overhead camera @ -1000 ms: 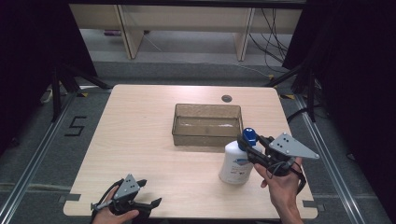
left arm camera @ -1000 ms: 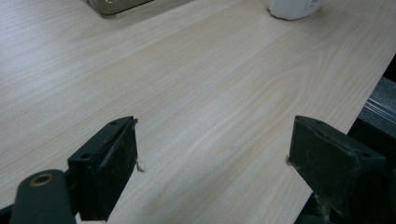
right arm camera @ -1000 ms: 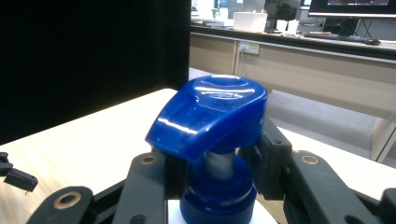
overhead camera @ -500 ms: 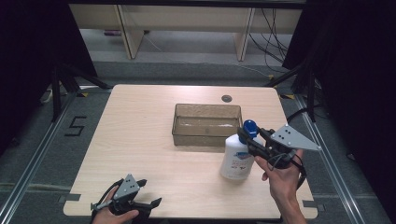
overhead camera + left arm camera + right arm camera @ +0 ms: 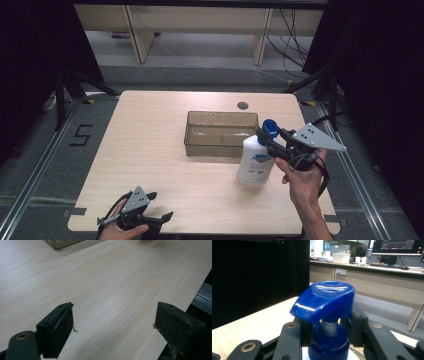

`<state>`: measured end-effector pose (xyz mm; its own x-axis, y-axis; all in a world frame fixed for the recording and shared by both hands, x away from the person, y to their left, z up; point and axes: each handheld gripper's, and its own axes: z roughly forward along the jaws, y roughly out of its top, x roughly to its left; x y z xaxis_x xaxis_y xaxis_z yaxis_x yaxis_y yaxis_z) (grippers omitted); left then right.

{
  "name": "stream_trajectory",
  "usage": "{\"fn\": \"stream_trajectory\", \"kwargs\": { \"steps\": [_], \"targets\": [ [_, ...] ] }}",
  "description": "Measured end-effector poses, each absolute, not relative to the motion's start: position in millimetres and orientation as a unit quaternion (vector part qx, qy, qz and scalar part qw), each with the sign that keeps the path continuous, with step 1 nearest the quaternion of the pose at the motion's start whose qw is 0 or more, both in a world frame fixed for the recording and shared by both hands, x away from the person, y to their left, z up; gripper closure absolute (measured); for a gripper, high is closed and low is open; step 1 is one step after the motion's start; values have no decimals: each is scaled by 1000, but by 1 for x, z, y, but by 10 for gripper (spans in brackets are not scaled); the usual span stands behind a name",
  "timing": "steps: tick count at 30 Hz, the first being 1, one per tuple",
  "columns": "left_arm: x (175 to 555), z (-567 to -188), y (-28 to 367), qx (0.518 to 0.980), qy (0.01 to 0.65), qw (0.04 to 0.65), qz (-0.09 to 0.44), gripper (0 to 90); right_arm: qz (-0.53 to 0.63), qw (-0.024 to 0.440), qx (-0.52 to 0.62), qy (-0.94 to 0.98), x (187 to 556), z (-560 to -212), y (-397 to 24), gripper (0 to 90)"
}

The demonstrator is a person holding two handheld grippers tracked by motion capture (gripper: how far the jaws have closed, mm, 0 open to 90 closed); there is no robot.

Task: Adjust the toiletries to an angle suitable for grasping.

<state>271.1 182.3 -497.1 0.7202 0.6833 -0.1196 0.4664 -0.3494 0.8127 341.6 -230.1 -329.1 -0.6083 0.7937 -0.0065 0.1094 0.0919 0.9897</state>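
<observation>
A white pump bottle (image 5: 256,162) with a blue pump head (image 5: 324,300) hangs just above the table, right of the middle and in front of the bin. My right gripper (image 5: 266,138) is shut on the bottle's blue neck, right under the pump head, one jaw on each side of the collar. A clear rectangular bin (image 5: 220,133) stands at the table's centre, just behind and left of the bottle. My left gripper (image 5: 157,216) rests at the near left edge of the table (image 5: 150,150), jaws wide open with only bare wood between its pads (image 5: 66,322).
A small dark round grommet (image 5: 243,105) sits in the table top behind the bin. Black curtains flank both sides, and shelving and cables stand beyond the far edge. The table's right edge (image 5: 197,282) lies close beside the left gripper.
My right gripper has lifted the pump bottle slightly and carried it away from me, toward the bin. The left gripper has stayed where it was.
</observation>
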Motion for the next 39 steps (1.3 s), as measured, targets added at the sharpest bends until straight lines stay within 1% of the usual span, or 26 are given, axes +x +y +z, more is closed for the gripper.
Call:
{"fn": "stream_trajectory", "kwargs": {
  "steps": [2, 3, 4, 6, 7, 8, 10, 11, 15, 16, 17, 18, 20, 21, 22, 23, 25, 27, 29, 34, 35, 38, 39],
  "targets": [
    [271, -498, 181, 808, 358, 451, 124, 149, 583, 302, 326, 680, 344, -327, -231, 627],
    [271, -498, 182, 810, 357, 449, 122, 149, 587, 290, 332, 680, 344, -325, -230, 627],
    [271, -497, 182, 810, 357, 449, 123, 150, 584, 303, 325, 679, 345, -324, -231, 627],
    [272, -496, 183, 819, 348, 440, 121, 150, 586, 290, 331, 680, 345, -322, -229, 627],
    [271, -497, 183, 817, 350, 441, 123, 149, 585, 303, 323, 679, 347, -321, -230, 627],
    [271, -498, 181, 808, 357, 452, 122, 149, 586, 303, 322, 679, 349, -319, -230, 627],
    [271, -497, 183, 817, 350, 441, 124, 149, 591, 281, 336, 678, 348, -317, -229, 634],
    [271, -497, 183, 818, 348, 441, 122, 149, 592, 290, 327, 677, 350, -316, -230, 634],
    [271, -497, 182, 812, 353, 449, 121, 149, 598, 278, 332, 674, 352, -313, -229, 654],
    [271, -497, 183, 817, 349, 443, 122, 149, 596, 287, 324, 676, 353, -312, -229, 654],
    [271, -497, 182, 812, 354, 449, 120, 150, 595, 289, 323, 677, 354, -311, -229, 655],
    [271, -497, 182, 812, 354, 449, 121, 149, 595, 284, 324, 679, 355, -310, -226, 655],
    [272, -497, 182, 814, 351, 446, 121, 149, 587, 297, 317, 683, 358, -309, -226, 656],
    [271, -497, 182, 814, 352, 448, 118, 149, 588, 289, 326, 682, 357, -308, -225, 656],
    [271, -497, 181, 812, 352, 450, 118, 149, 587, 302, 315, 682, 361, -308, -226, 656],
    [271, -497, 181, 812, 353, 450, 118, 149, 588, 291, 323, 682, 360, -307, -225, 656],
    [272, -497, 182, 814, 351, 447, 120, 149, 588, 297, 322, 680, 363, -304, -225, 656],
    [271, -497, 182, 813, 352, 449, 119, 149, 590, 293, 323, 680, 364, -301, -225, 656],
    [272, -497, 182, 814, 350, 446, 121, 150, 591, 301, 320, 677, 366, -299, -225, 656],
    [271, -497, 180, 810, 354, 452, 117, 149, 591, 289, 325, 679, 370, -292, -222, 656],
    [271, -497, 180, 810, 354, 453, 117, 150, 588, 298, 320, 680, 371, -291, -222, 656],
    [271, -497, 181, 813, 351, 450, 119, 149, 592, 288, 325, 679, 374, -288, -220, 656],
    [271, -497, 181, 812, 351, 450, 118, 149, 592, 291, 325, 678, 375, -288, -220, 657]
  ]
}}
